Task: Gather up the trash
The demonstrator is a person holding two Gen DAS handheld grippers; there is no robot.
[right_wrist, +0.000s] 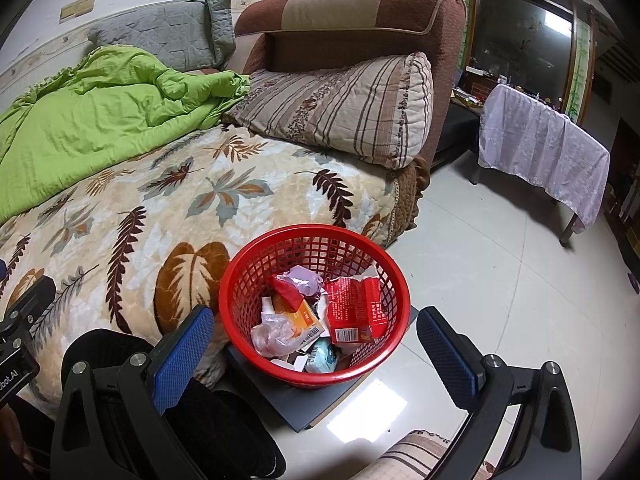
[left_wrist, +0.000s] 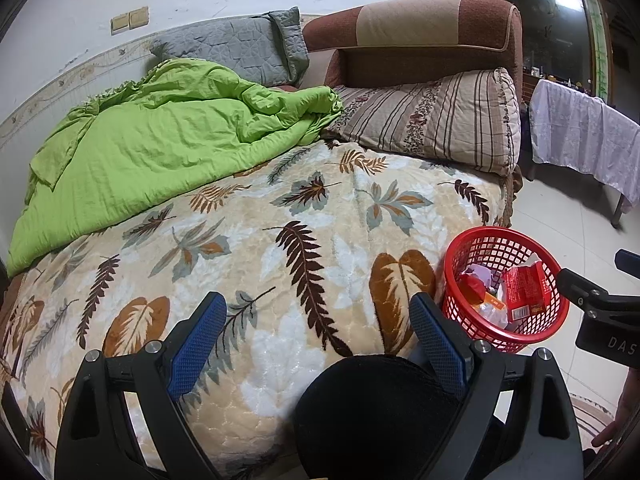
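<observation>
The trash sits in a red basket (right_wrist: 314, 308) on a dark flat board (right_wrist: 304, 404) on the tiled floor, hard against the corner of the bed (right_wrist: 168, 200). Inside lie a torn red packet (right_wrist: 352, 312), an orange carton (right_wrist: 306, 316), a crumpled clear bag (right_wrist: 272, 334), a pale purple wrapper (right_wrist: 302, 276) and a few white scraps. All of it looks light and limp to me: wrappers and film that will crush and slide under the pads, nothing fragile. The packet, being the stiffest, would take a pinch best across its torn upper edge; the bag wants gathering by a bunch. The basket itself is thin lattice plastic, light and a little springy, best taken at the rim.

The right gripper (right_wrist: 316, 344) has its jaws spread wide with nothing in them; in its view the basket fills the lower middle, just ahead and between the blue pads (right_wrist: 184, 356). The left gripper (left_wrist: 318, 328) is likewise wide and empty, hanging over the leaf-print blanket; there the basket (left_wrist: 506, 284) is at lower right, just beyond its right pad. No loose litter shows on the bed.
</observation>
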